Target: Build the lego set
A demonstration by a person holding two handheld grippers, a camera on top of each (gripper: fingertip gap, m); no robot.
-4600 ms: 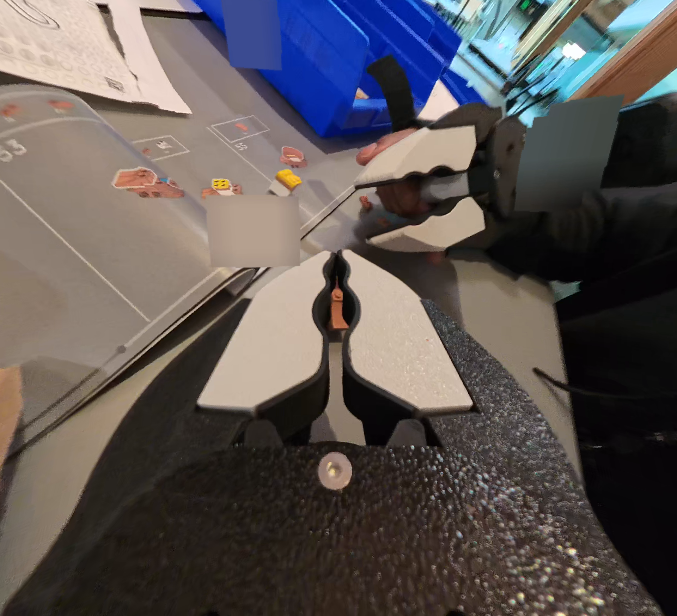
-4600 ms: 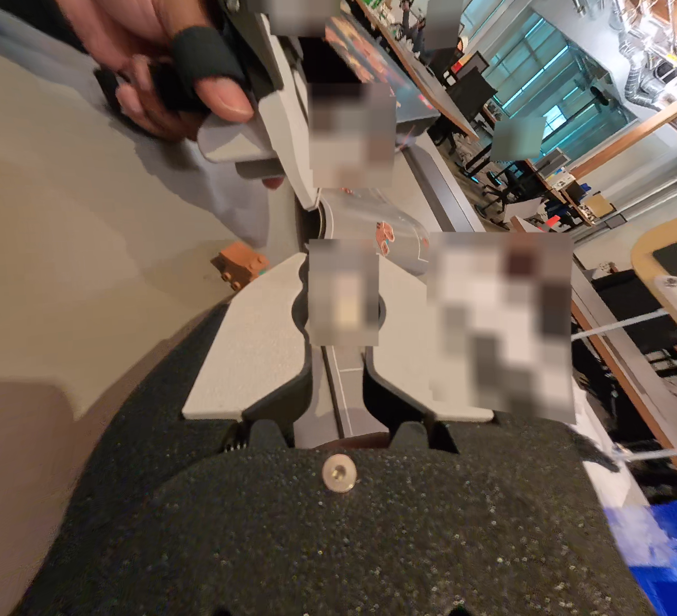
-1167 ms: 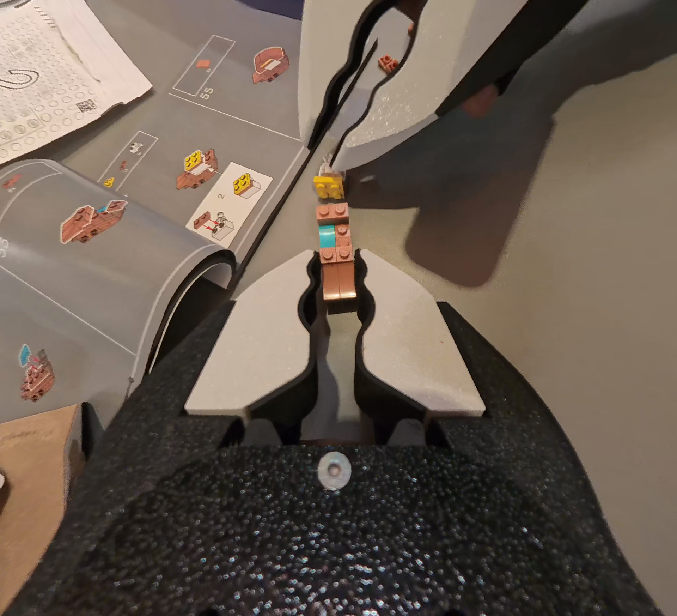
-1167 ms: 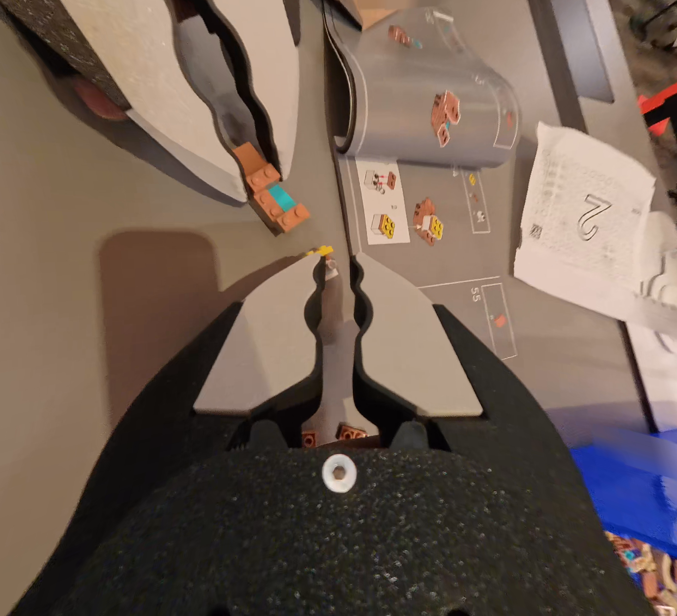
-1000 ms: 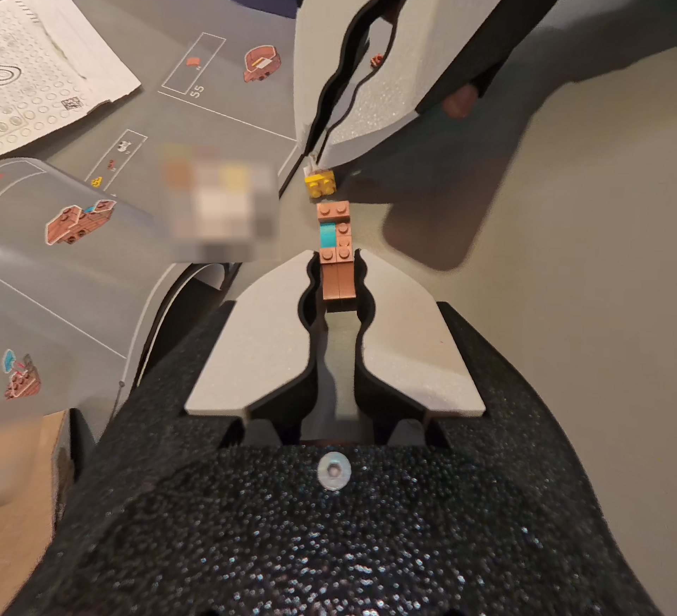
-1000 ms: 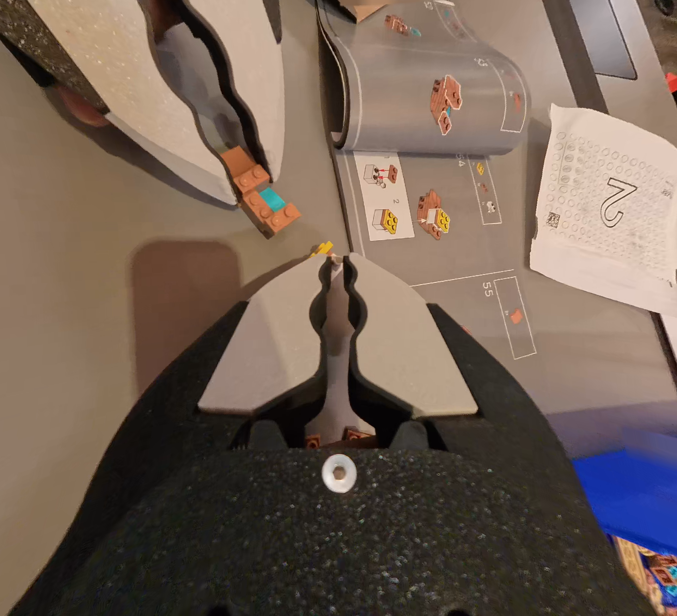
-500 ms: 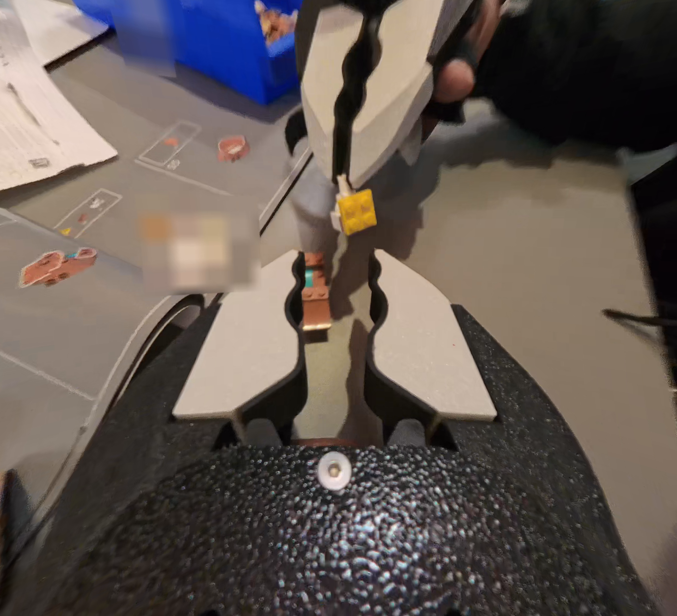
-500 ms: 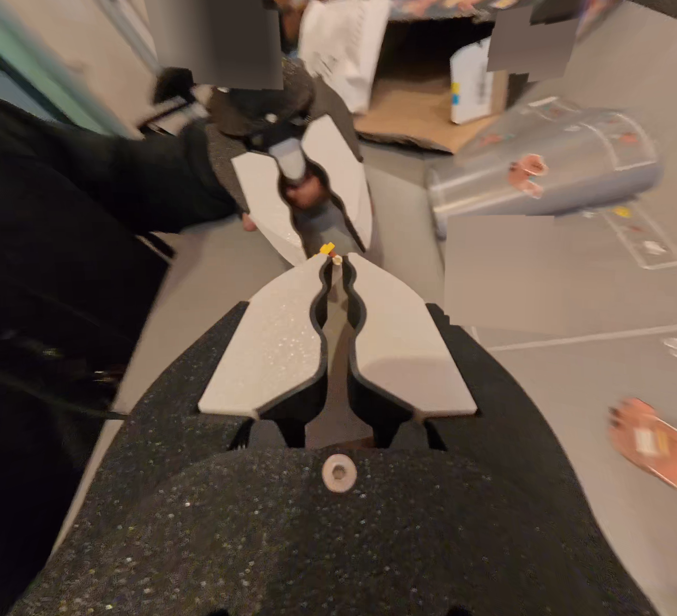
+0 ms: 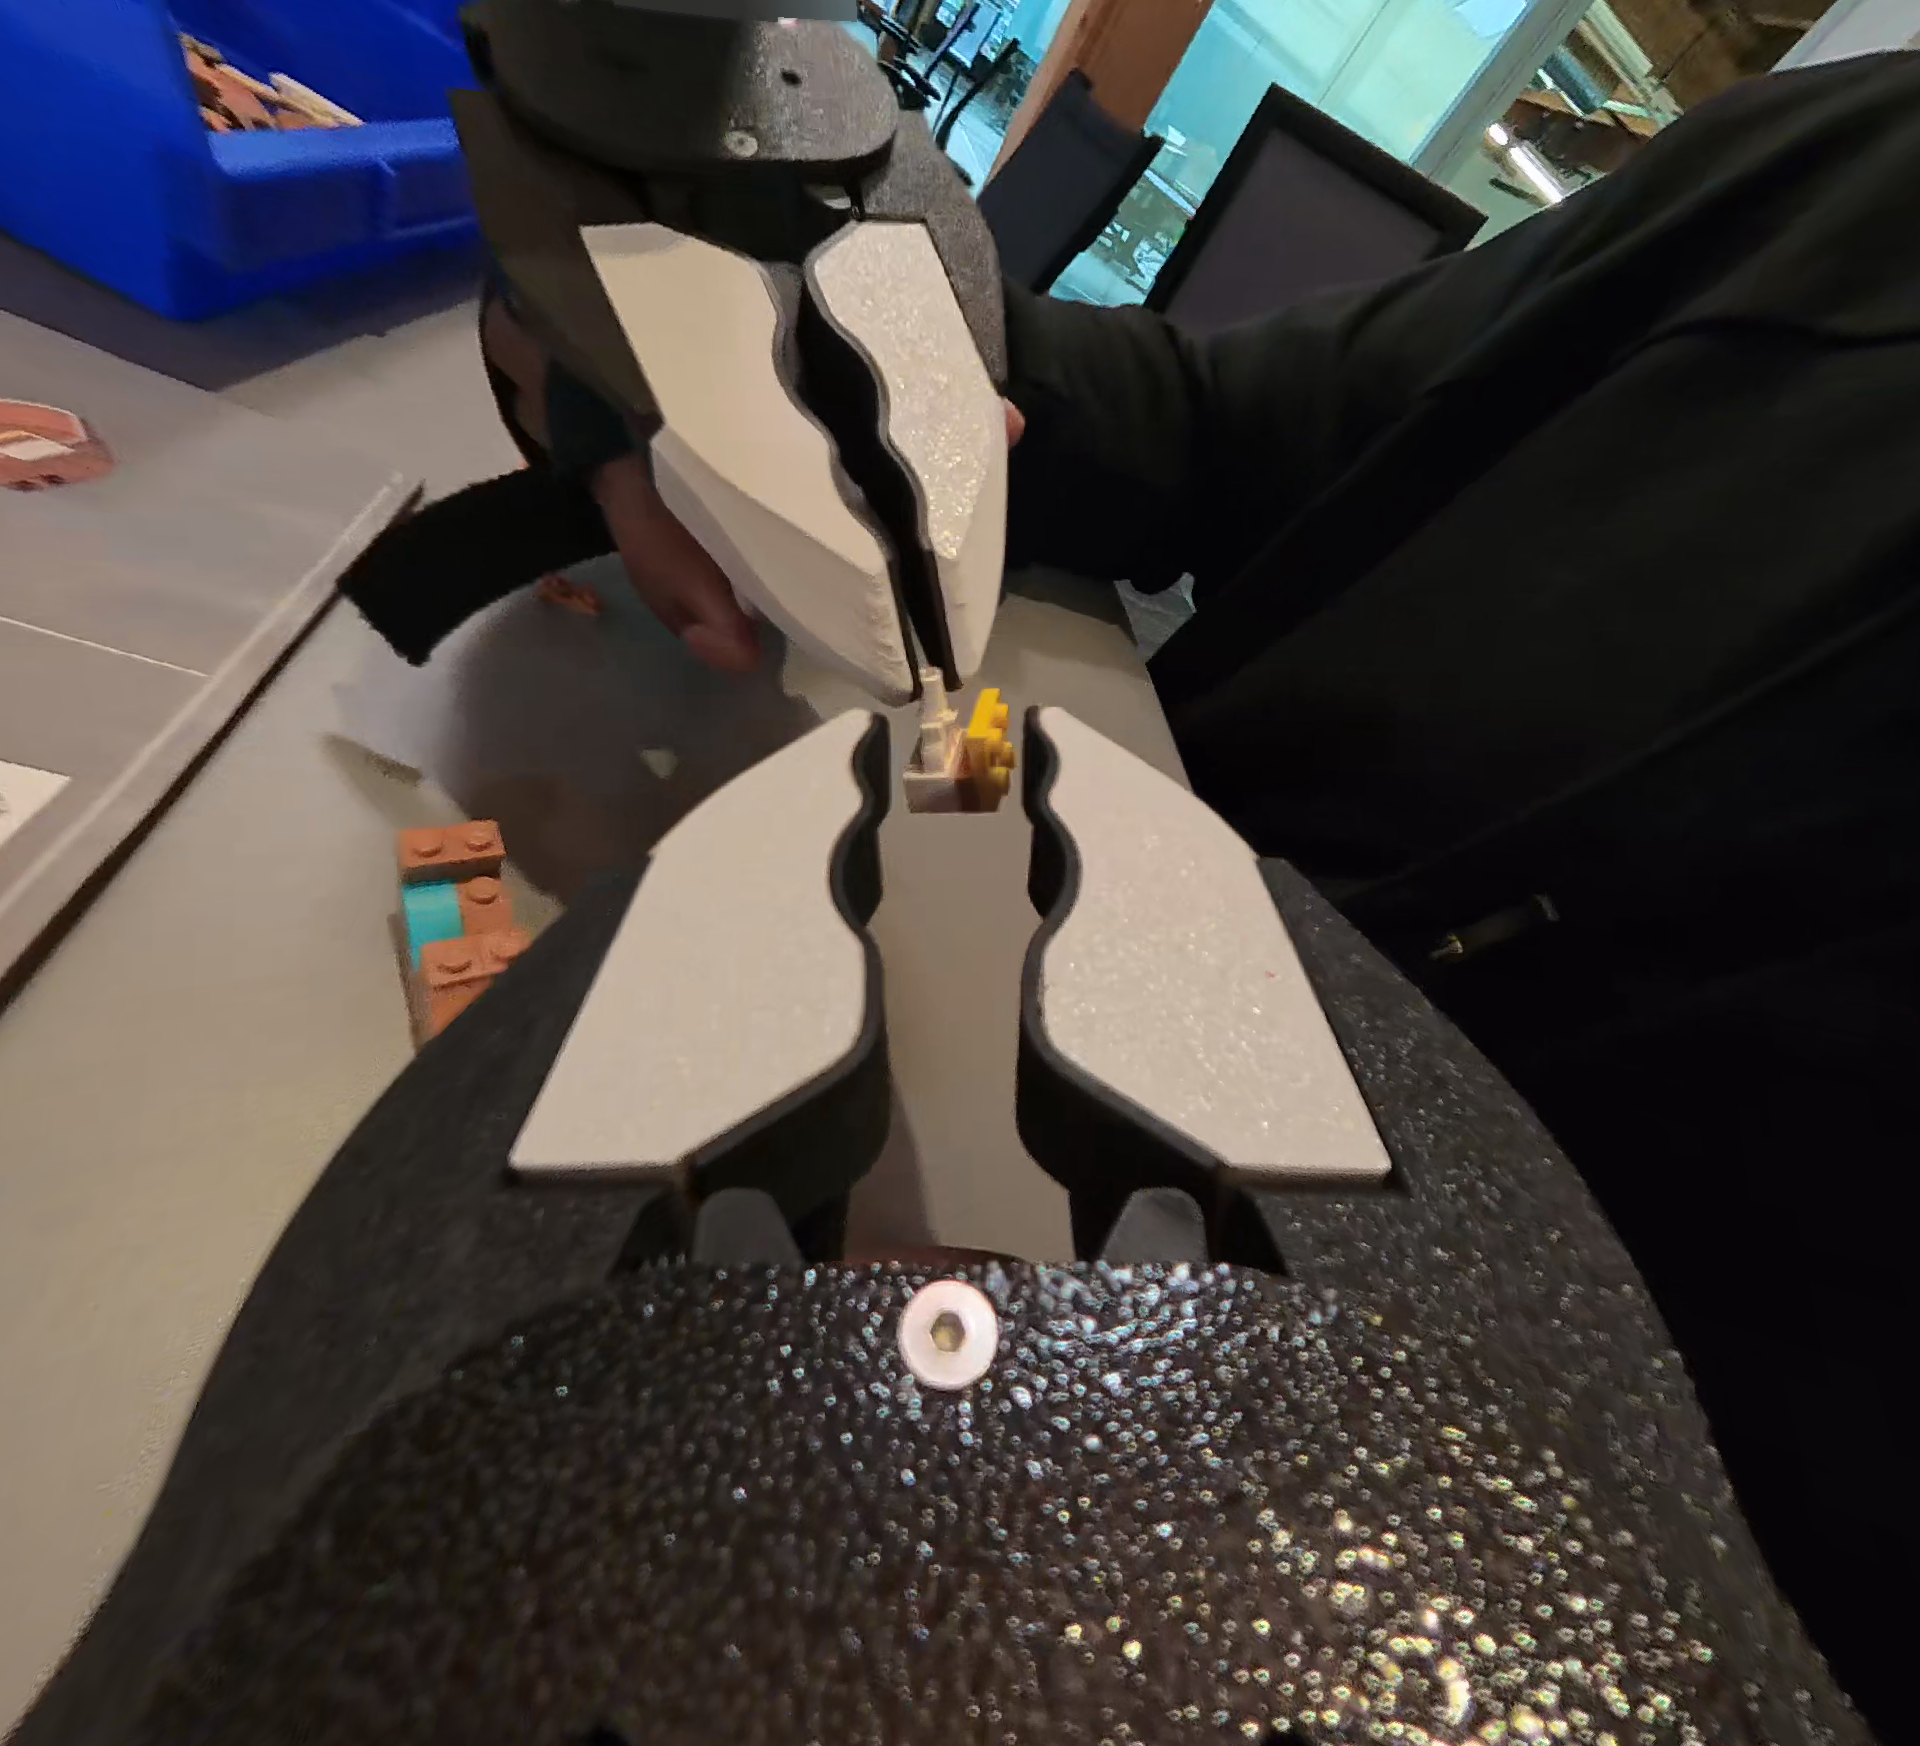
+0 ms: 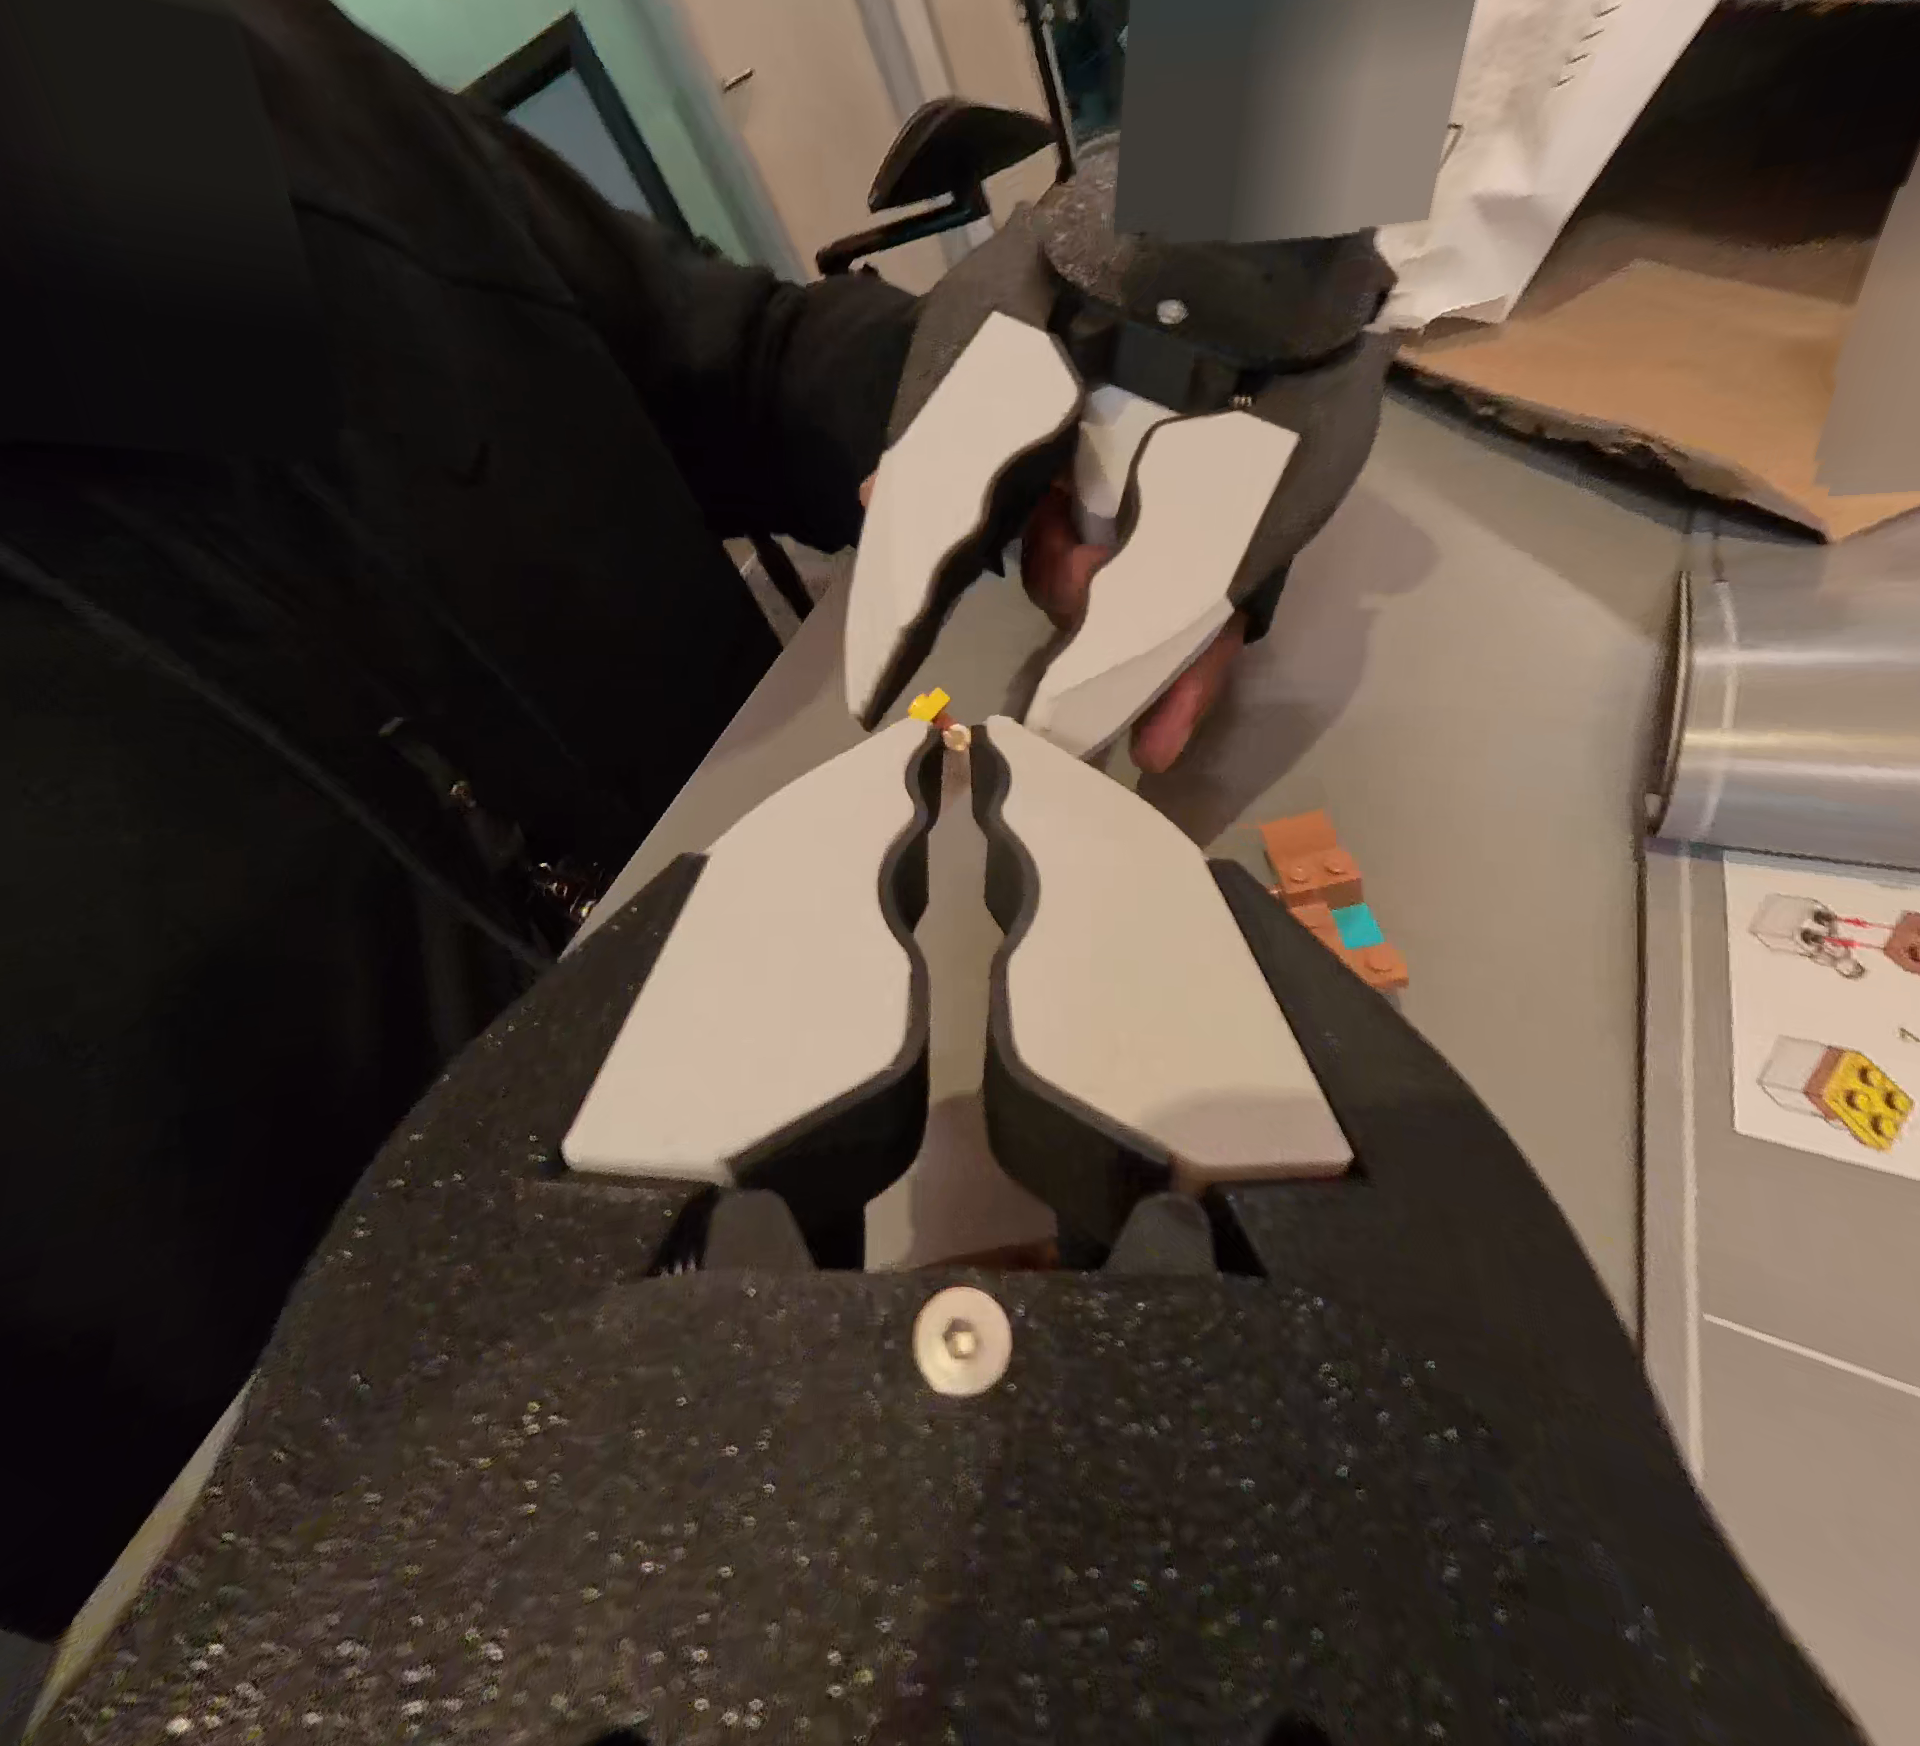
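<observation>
holding one small brick cluster [image 9: 954,766] in right jaws, one brown assembly [image 9: 454,917] lies nearby.

Brown-and-teal brick stack [image 9: 452,917], perhaps half hidden behind left tool [image 9: 956,761]

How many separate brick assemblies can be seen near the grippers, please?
2. A white, brown and yellow piece hangs pinched by the right gripper, between the left gripper's open fingers. A brown and teal assembly lies on the table.
</observation>
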